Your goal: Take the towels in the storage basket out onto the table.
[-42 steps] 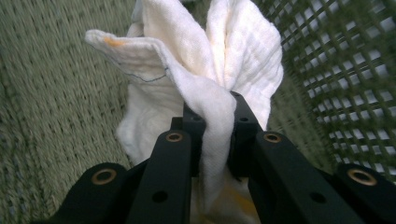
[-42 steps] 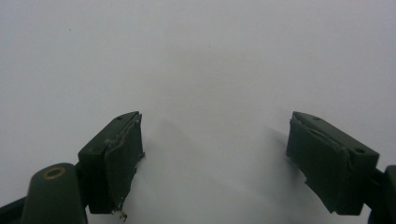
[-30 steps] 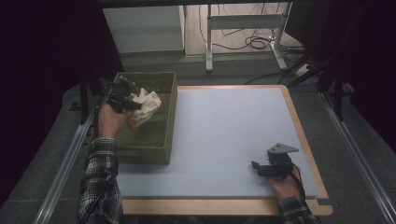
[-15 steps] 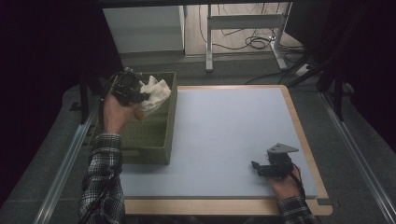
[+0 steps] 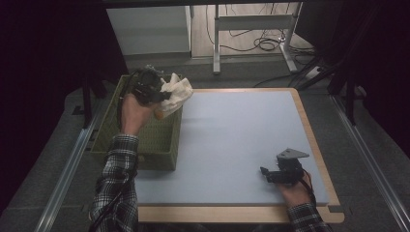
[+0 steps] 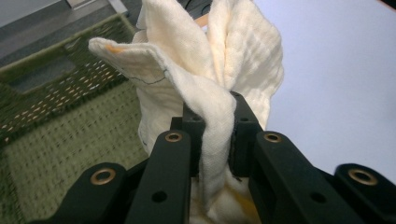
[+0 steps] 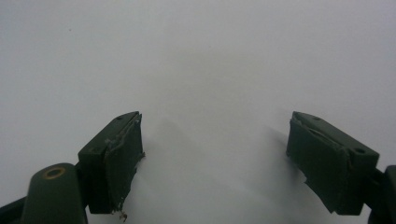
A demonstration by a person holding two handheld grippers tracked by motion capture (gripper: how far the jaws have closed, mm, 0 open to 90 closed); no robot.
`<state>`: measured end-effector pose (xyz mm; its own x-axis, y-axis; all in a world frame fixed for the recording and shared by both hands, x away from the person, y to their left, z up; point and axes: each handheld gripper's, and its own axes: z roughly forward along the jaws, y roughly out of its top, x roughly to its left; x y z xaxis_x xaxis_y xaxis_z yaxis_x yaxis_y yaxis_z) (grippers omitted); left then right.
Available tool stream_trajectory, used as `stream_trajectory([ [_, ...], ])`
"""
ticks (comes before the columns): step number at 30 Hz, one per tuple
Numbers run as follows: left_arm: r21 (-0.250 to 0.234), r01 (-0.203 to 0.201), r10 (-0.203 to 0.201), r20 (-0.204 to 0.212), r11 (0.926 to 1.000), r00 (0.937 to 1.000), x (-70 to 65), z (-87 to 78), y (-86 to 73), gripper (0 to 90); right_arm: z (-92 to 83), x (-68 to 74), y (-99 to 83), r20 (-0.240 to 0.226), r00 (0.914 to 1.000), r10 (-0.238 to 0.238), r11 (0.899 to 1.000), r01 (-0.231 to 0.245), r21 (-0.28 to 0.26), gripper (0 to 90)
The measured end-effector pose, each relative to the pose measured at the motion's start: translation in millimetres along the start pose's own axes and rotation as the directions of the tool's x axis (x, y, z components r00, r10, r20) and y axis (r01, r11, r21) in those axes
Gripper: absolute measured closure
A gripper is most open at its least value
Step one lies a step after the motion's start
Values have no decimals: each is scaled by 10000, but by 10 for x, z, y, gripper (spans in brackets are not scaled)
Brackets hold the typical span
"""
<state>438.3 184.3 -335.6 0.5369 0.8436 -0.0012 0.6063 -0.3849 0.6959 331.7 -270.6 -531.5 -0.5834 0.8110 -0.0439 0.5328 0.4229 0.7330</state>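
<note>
The left hand-held gripper [image 6: 215,126] is clamped on a cream cloth [image 6: 210,60] above the green basket [image 5: 159,140]; the right hand-held gripper [image 5: 265,174] rests on the desk [image 5: 232,135], jaws apart.

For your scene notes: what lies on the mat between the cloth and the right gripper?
Nothing: the high view shows bare blue mat between the cloth and right gripper.

The left gripper [image 5: 162,96], at upper left of the high view, is clamped tight, while the right gripper [image 5: 265,172], lower right, gapes wide.
</note>
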Motion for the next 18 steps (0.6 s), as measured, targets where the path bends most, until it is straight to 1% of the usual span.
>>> stream_trajectory([
  [4, -91, -160, 161, 140, 9998, 9998, -88, 31, 73, 810, 0, -1, 0, 0, 10000, -6, 10000, 6, -3, 185],
  [5, -91, -160, 161, 140, 9998, 9998, -88, 31, 73, 810, -1, 1, 0, -9, 10000, 12, 10000, -12, 9, 185],
  [6, -120, -274, 276, 199, 9996, 9994, -135, 50, 110, 810, -1, 1, 0, -9, 10000, 14, 10000, -14, 11, 185],
  [7, -120, -274, 276, 199, 9996, 9994, -135, 50, 110, 810, -1, 1, 0, -11, 10000, 17, 10000, -17, 10, 185],
  [10, -204, -424, 431, 374, 9989, 9984, -257, 113, 177, 810, -1, 1, 0, -12, 10000, 20, 10000, -20, 11, 185],
  [11, -204, -424, 431, 374, 9989, 9984, -257, 113, 177, 810, -1, 1, 0, -12, 10000, 19, 10000, -19, 11, 185],
  [12, -207, -538, 548, 492, 9983, 9973, -326, 162, 208, 810, -1, 1, 0, -12, 10000, 19, 10000, -19, 11, 185],
  [13, -190, -603, 612, 533, 9980, 9967, -360, 190, 223, 809, -1, 1, 0, -15, 10000, 19, 10000, -19, 11, 185],
  [14, -190, -603, 612, 533, 9980, 9967, -360, 190, 223, 809, -1, 1, 0, -15, 10000, 19, 10000, -19, 11, 185],
  [15, -159, -713, 722, 621, 9973, 9955, -433, 257, 248, 809, -1, 1, 0, -17, 10000, 18, 10000, -18, 10, 184],
  [18, -100, -919, 924, 817, 9957, 9924, -553, 380, 276, 808, -1, 1, 0, -18, 10000, 19, 10000, -19, 11, 184],
])
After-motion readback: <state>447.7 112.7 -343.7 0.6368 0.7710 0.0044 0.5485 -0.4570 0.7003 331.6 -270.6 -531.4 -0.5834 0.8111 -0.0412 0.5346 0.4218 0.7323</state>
